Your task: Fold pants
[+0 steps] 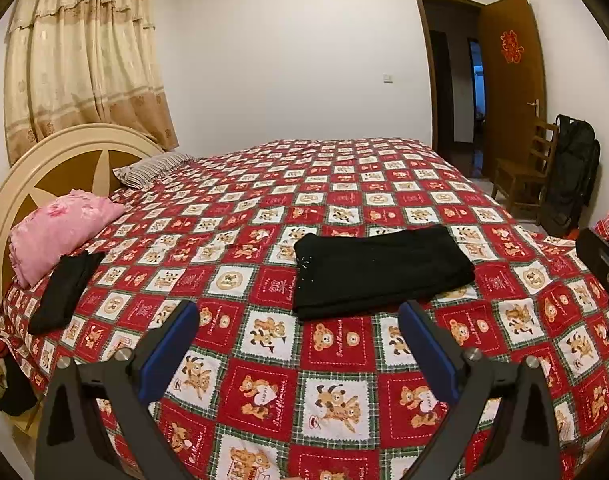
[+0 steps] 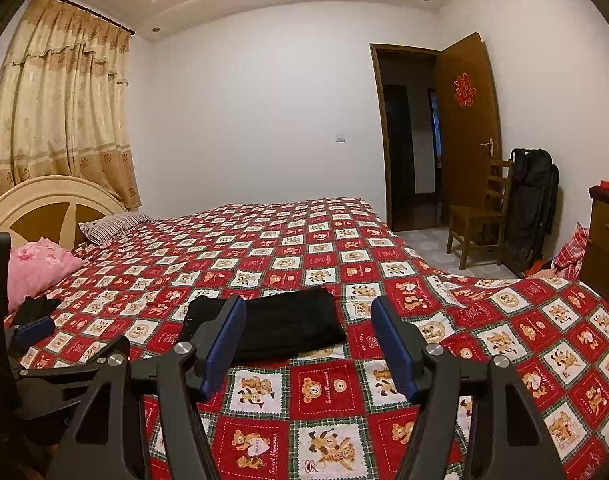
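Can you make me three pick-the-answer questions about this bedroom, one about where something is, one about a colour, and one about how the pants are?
1. Where is the pink pillow?
A. on the chair
B. by the headboard
C. on the floor

2. What colour are the folded pants?
A. black
B. white
C. yellow

3. How are the pants lying?
A. hanging from a gripper
B. spread out flat with legs apart
C. folded in a neat stack on the bedspread

Answers: 1 B, the pillow leans at the headboard end of the bed. 2 A, the stack is black. 3 C, both the left gripper and the right gripper stand open and empty, clear of the stack.
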Tool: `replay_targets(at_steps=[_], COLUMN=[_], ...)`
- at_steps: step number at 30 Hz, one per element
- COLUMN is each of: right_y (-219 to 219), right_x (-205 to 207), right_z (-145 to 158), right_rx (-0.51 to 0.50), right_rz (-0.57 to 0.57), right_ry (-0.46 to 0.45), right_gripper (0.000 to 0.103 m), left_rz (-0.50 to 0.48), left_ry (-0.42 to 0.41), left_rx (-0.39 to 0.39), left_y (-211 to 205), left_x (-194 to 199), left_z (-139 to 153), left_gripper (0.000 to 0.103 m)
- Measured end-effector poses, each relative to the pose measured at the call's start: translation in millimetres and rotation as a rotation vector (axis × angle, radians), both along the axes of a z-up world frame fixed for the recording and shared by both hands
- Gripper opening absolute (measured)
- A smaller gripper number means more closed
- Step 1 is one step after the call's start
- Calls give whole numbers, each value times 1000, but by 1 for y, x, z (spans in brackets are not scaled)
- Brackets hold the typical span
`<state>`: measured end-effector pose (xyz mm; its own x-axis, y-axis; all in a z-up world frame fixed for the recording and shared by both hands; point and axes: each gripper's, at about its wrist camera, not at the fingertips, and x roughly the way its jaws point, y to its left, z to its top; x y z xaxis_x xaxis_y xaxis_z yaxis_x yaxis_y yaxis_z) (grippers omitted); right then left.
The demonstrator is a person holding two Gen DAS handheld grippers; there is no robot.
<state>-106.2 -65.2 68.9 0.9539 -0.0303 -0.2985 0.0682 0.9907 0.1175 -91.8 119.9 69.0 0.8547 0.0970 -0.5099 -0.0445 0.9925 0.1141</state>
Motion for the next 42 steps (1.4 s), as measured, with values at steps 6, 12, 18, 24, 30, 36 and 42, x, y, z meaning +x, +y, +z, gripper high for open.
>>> replay_targets(at_steps=[6, 12, 18, 24, 30, 36, 42], right_y=[-3, -6, -6, -7, -8, -8, -9], right_x=[2, 0, 1, 1, 1, 2, 1], right_z=[-3, -3, -3, -4, -4, -5, -4], right_rx=[11, 18, 19, 19, 25, 25, 24], right_rz=[4, -1, 0, 0, -2, -2, -7], right_ry=[14, 12, 15, 14, 19, 19, 14], right_gripper=[66, 66, 66, 66, 66, 66, 66], left_rz=[-3, -3, -1, -6, -6, -7, -5], left_ry=[20, 24, 24, 32, 34, 34, 34], left_rx=[4, 8, 13, 7, 8, 10, 11], left_y=[-3, -4, -5, -5, -5, -5, -5], left_x=[0, 1, 0, 1, 1, 1, 2], left_z=[-3, -3, -3, -5, -5, -5, -5], left_gripper=[102, 102, 102, 102, 102, 102, 102])
